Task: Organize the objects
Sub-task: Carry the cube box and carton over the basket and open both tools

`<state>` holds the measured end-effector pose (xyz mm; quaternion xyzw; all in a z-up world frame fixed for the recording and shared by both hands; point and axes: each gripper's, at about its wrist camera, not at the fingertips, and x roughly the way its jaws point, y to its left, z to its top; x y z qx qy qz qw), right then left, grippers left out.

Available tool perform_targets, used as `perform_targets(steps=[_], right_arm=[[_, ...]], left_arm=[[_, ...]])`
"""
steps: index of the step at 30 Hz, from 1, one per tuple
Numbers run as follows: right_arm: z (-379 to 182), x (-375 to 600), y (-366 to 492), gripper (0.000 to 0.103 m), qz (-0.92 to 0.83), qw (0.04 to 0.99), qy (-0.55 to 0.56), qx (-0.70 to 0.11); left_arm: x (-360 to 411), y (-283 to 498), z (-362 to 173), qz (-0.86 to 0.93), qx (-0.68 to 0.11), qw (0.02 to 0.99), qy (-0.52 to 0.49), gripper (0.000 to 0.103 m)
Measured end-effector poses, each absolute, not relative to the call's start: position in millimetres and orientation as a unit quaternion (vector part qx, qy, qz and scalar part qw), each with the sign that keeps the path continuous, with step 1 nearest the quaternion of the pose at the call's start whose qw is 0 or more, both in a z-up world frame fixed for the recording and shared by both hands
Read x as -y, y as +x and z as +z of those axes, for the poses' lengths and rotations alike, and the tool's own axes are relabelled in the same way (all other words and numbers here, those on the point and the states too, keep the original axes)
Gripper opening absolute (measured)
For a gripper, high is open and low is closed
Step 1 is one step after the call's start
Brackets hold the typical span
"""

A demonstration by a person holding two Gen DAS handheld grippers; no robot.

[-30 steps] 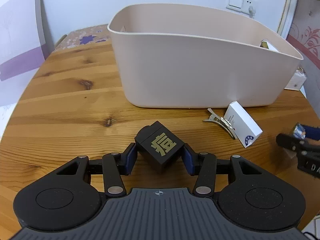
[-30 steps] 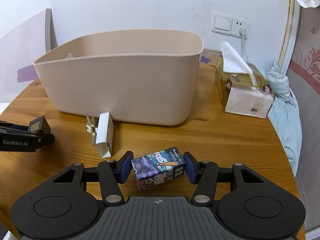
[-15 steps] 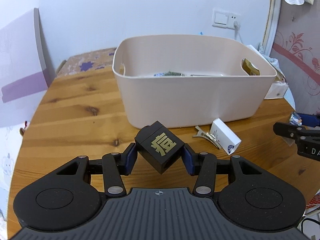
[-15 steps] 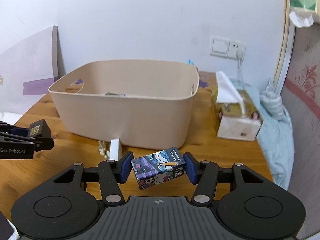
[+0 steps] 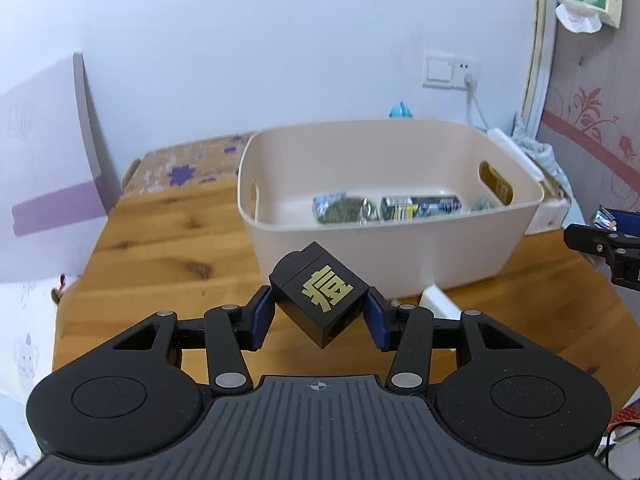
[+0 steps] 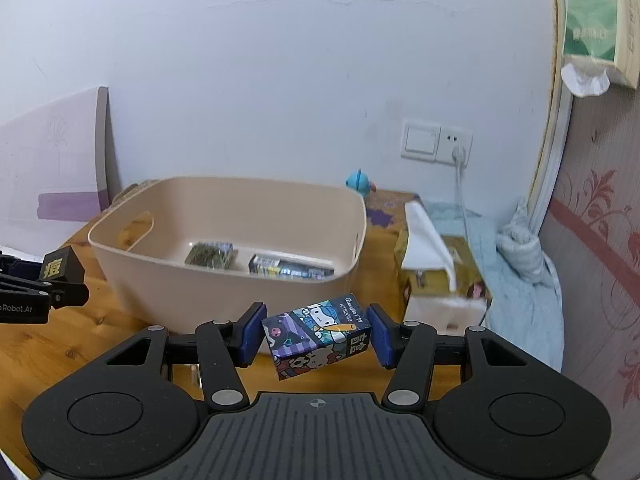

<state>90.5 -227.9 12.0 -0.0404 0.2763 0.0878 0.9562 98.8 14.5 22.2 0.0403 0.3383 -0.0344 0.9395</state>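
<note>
Two hand-held grippers are in view, each carrying one item. The left hand-held gripper (image 5: 320, 316) has its blue pads pressed against a black cube (image 5: 319, 294) with a gold character on its face; the cube sits turned on a corner between the fingertips, one corner pointing down, held above the counter (image 5: 160, 240). The right hand-held gripper (image 6: 316, 332) is closed on a cartoon-printed box (image 6: 318, 334), clamped by its short ends so its long axis runs across from pad to pad, tilted with the right end slightly higher. Just beyond the left hand-held gripper one small white box (image 5: 438, 304) lies on the counter, touching or nearly touching the base of the single beige bin (image 5: 400, 256). Inside the bin lie at least two flat packets: a greenish packet (image 6: 210, 255) and a dark, longer packet (image 6: 290, 267), side by side on the floor. Right of the bin stands one tissue box (image 6: 436, 280), with a blue cloth (image 6: 516, 280) beyond it.
</note>
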Motion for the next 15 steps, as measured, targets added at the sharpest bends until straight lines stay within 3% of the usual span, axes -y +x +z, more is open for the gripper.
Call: perform_targets(steps=[15], right_arm=[[35,225,119,0.052,0.096,0.965,-0.032,-0.24]], left_arm=[[-12,139,53,-0.024,-0.306,0.95,0.051,0.05]])
